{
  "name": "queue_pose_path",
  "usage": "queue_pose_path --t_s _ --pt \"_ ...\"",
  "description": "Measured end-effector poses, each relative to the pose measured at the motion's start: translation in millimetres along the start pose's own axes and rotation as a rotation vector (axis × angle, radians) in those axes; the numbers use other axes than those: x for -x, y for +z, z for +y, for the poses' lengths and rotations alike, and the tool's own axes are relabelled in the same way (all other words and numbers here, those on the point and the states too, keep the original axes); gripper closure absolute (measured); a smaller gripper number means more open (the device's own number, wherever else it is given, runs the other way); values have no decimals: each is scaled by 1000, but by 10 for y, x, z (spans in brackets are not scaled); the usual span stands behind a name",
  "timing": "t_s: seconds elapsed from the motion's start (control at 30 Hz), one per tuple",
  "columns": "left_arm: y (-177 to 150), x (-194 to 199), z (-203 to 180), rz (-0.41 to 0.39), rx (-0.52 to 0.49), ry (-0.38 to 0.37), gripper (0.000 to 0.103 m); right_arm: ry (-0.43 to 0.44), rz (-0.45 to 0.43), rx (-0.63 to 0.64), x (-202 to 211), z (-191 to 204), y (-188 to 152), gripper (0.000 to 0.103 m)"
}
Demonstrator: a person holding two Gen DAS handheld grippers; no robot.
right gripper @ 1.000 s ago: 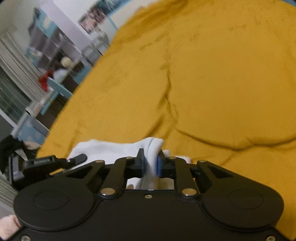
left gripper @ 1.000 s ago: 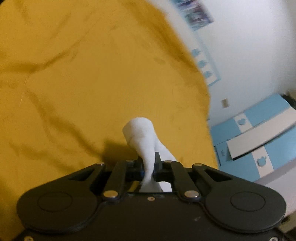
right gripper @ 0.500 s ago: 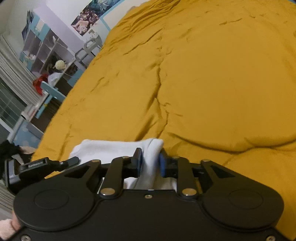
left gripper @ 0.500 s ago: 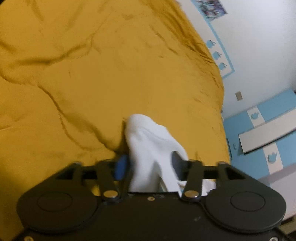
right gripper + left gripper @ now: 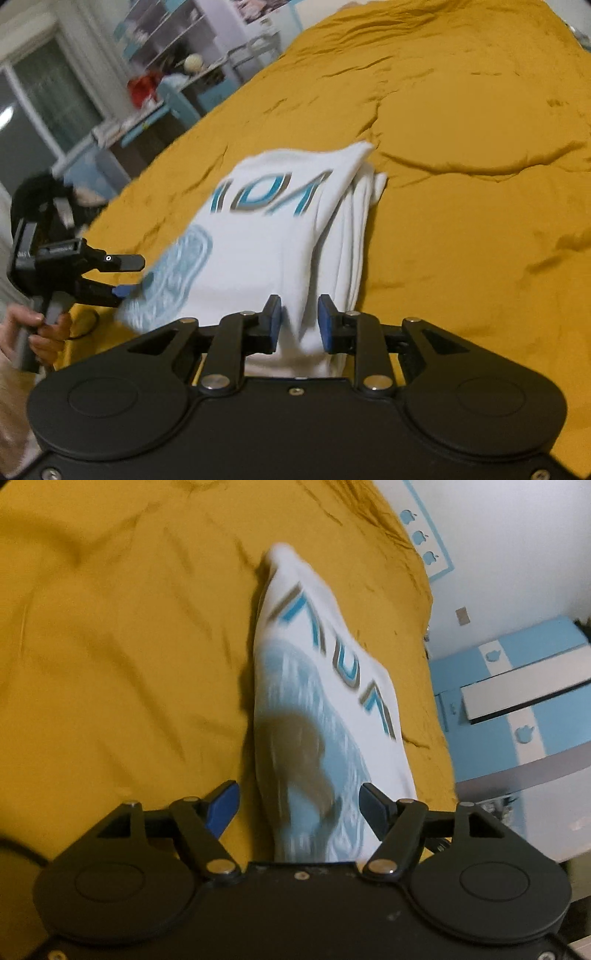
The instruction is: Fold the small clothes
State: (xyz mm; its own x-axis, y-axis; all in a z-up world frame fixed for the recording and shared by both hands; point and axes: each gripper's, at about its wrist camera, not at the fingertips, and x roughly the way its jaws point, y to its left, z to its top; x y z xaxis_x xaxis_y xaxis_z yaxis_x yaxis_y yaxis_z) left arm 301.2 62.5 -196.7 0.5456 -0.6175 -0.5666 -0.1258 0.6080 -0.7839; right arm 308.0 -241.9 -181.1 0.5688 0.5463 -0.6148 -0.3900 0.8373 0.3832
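Observation:
A folded white T-shirt [image 5: 325,686] with blue lettering and a pale blue print lies on the mustard bed cover [image 5: 110,646]. My left gripper [image 5: 299,801] stands at its near end, and its jaws are opening wide. The cloth runs between the blue pads [image 5: 221,805] untouched. In the right wrist view the T-shirt [image 5: 273,229] shows stacked layers along its right edge. My right gripper [image 5: 299,321] has a fold of that cloth between its pads. Its jaws are opening, and the pads stand loose beside the fold. The left gripper [image 5: 131,277] sits at the shirt's left corner.
The mustard cover [image 5: 461,184] spreads wide to the right and far side. A blue and white cabinet [image 5: 517,686] stands past the bed's edge on the left gripper's side. Shelves and a desk [image 5: 177,74] line the other edge. A hand [image 5: 37,332] grips the left tool.
Both grippers were shut on bunched white cloth. Their jaws have since spread and both have drawn back. The shirt now lies laid out with its print showing.

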Motion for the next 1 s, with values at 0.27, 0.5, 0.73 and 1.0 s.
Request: queue_pose_path --t_s 0.27,0.5,0.73,1.0 --pt "-181 -17 15 8 71 -32 81 12 -10 -50 70 70 -73 97" --pt "-108 7 153 82 8 6 82 -53 18 -64 52 20 -257 101" --pt "-59 190 59 94 -37 33 85 11 -8 -208 116 -138 -266 89" --pt "-45 411 -514 -119 -258 134 62 -124 -119 -18 69 255 190 78"
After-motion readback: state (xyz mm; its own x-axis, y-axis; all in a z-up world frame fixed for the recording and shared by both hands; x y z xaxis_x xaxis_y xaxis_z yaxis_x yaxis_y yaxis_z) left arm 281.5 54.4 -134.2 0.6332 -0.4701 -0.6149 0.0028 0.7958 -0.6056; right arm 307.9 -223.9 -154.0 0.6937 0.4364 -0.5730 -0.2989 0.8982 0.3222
